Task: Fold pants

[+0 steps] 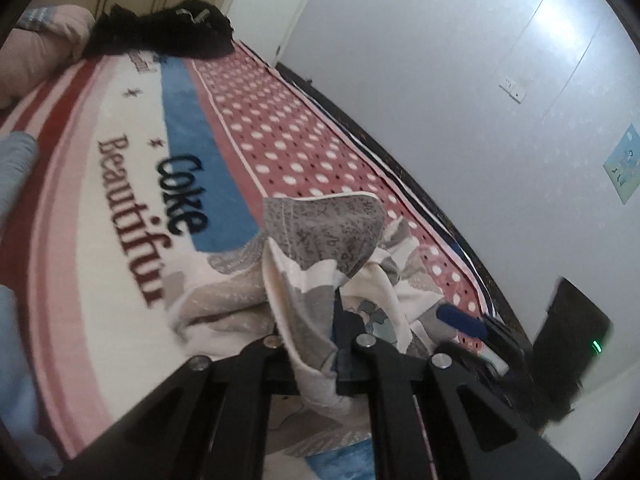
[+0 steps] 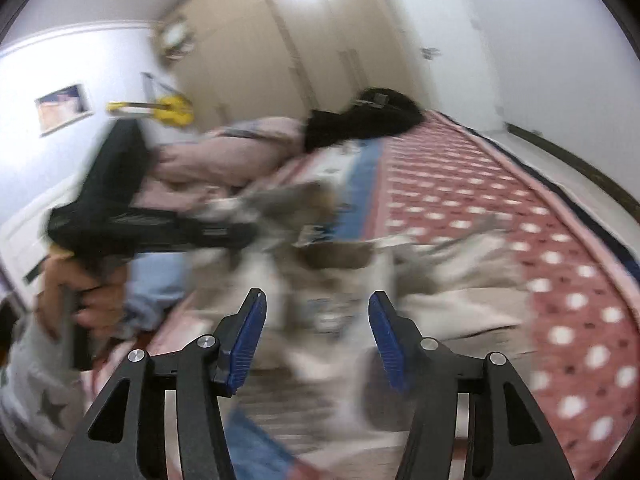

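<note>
Lying rumpled on the near part of a blanket-covered bed, the pants [image 1: 320, 248] are a patterned grey, beige and cream garment, bunched into a loose heap rather than spread flat. In the left wrist view the left gripper [image 1: 314, 344] has its jaws drawn together on a fold of the pants, with the pale cloth pinched between them and rising in a peak just beyond the tips. To the right of that heap, the blue pad of the right gripper [image 1: 460, 318] shows beside the pants, near the polka-dot border of the blanket [image 1: 132, 208], whose middle carries the words "Coke" and "Beautiful" on white and blue bands. At the far end of the bed lie a black garment [image 1: 160, 30] and, to its left, a pink quilt [image 1: 36, 44]. Beyond the right edge of the bed stands a white wall with a socket [image 1: 513, 88] and a small picture [image 1: 624, 164]. The right wrist view is blurred; there the right gripper [image 2: 318, 334] holds its jaws apart, blue pads [image 2: 248, 340] on either side of the pants [image 2: 440, 272] without pressing them. On the left of that view a hand [image 2: 86, 300] in a grey sleeve with stars grips the handle of the left gripper [image 2: 256, 236], whose tip meets the cloth. A yellow toy guitar [image 2: 168, 110] hangs on the far wall.
</note>
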A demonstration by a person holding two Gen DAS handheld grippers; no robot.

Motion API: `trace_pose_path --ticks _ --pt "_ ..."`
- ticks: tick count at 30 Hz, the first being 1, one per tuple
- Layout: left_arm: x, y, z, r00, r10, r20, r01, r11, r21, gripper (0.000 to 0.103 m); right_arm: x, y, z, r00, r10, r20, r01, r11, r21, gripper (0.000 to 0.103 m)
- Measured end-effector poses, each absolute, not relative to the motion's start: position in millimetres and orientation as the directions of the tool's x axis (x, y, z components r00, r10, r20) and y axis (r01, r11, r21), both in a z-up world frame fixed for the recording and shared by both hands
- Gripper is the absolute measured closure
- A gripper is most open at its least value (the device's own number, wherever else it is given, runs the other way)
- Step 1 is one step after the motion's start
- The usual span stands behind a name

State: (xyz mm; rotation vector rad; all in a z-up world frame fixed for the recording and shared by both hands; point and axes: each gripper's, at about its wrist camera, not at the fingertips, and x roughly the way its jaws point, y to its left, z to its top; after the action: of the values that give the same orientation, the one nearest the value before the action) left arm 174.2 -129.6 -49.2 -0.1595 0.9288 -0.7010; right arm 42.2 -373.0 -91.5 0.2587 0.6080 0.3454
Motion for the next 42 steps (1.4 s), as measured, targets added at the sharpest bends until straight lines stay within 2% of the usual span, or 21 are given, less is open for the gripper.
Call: trace_pose_path --ticks 2,5,7,8,10,11,12,15,20,25,27,29,31,33,38,40,41,42 --pt "174.8 -117.6 -43.8 0.404 -0.630 -0.663 0.481 0.763 -0.432 0.099 61.6 -380.7 -100.2 0.724 0.341 -0.599 -0.170 0.930 0.324 0.049" --pt "177.7 -102.7 -40.1 0.414 -0.636 -0.651 0.470 0.762 -0.446 0.099 84.5 -388.3 -120.4 0.654 0.442 -0.615 -0.182 0.880 0.439 0.049" --pt "176.6 -99.1 -40.7 0.413 -0.636 -0.651 0.468 0.762 -0.447 0.099 92.5 -384.8 -128.4 0.637 0.457 -0.621 -0.191 0.874 0.447 0.049" --pt "175.1 -98.3 -41.4 0.411 -0.638 -0.651 0.469 0.760 -0.450 0.099 95.6 -380.9 -129.6 0.633 0.468 -0.617 -0.208 0.870 0.446 0.054" --pt "173.2 -97.7 -42.9 0.409 -0.640 -0.651 0.468 0.759 -0.452 0.099 100.9 -375.0 -130.3 0.625 0.491 -0.606 -0.227 0.858 0.462 0.069" --pt "173.5 -98.4 -43.8 0.410 -0.639 -0.650 0.466 0.760 -0.453 0.099 108.9 -372.9 -131.9 0.616 0.500 -0.609 -0.234 0.854 0.464 0.089" --pt "174.4 -98.2 -44.5 0.411 -0.640 -0.650 0.464 0.760 -0.455 0.099 111.9 -369.9 -131.9 0.611 0.493 -0.619 -0.234 0.860 0.454 0.101" --pt "174.6 -98.4 -43.5 0.413 -0.643 -0.645 0.469 0.757 -0.455 0.099 115.9 -368.4 -127.0 0.653 0.421 -0.629 -0.196 0.897 0.397 0.102" --pt "172.7 -108.0 -39.1 0.404 -0.653 -0.641 0.494 0.745 -0.448 0.099 104.1 -409.7 -91.5 0.750 0.325 -0.576 -0.102 0.918 0.384 0.102" --pt "173.8 -116.3 -40.5 0.400 -0.655 -0.641 0.496 0.743 -0.450 0.099 111.8 -432.9 -101.4 0.648 0.357 -0.673 -0.097 0.915 0.392 0.098" --pt "173.0 -118.7 -42.2 0.395 -0.653 -0.646 0.495 0.744 -0.448 0.099 111.4 -430.4 -114.7 0.619 0.359 -0.698 -0.122 0.923 0.366 0.089" --pt "171.7 -120.6 -41.7 0.399 -0.645 -0.652 0.498 0.749 -0.437 0.099 112.8 -423.2 -126.3 0.600 0.355 -0.717 -0.151 0.930 0.334 0.089" --pt "170.8 -121.5 -40.3 0.402 -0.639 -0.656 0.500 0.753 -0.427 0.099 109.9 -412.4 -127.9 0.606 0.373 -0.703 -0.201 0.926 0.319 0.085" --pt "171.1 -120.4 -38.9 0.404 -0.638 -0.656 0.497 0.755 -0.428 0.099 107.5 -399.3 -123.3 0.615 0.405 -0.677 -0.254 0.914 0.316 0.072" --pt "171.1 -117.0 -39.0 0.406 -0.642 -0.650 0.491 0.754 -0.437 0.099 107.6 -367.1 -125.3 0.597 0.396 -0.698 -0.314 0.916 0.250 0.070" --pt "170.7 -116.8 -39.2 0.405 -0.643 -0.650 0.492 0.752 -0.438 0.099 106.6 -358.0 -126.9 0.599 0.386 -0.702 -0.320 0.919 0.231 0.060" --pt "170.5 -116.8 -39.3 0.404 -0.644 -0.650 0.493 0.752 -0.438 0.099 106.7 -355.2 -128.2 0.600 0.389 -0.699 -0.325 0.917 0.232 0.051" --pt "170.4 -117.0 -39.3 0.404 -0.644 -0.650 0.493 0.752 -0.438 0.099 106.1 -353.2 -128.9 0.598 0.401 -0.694 -0.332 0.912 0.241 0.047"
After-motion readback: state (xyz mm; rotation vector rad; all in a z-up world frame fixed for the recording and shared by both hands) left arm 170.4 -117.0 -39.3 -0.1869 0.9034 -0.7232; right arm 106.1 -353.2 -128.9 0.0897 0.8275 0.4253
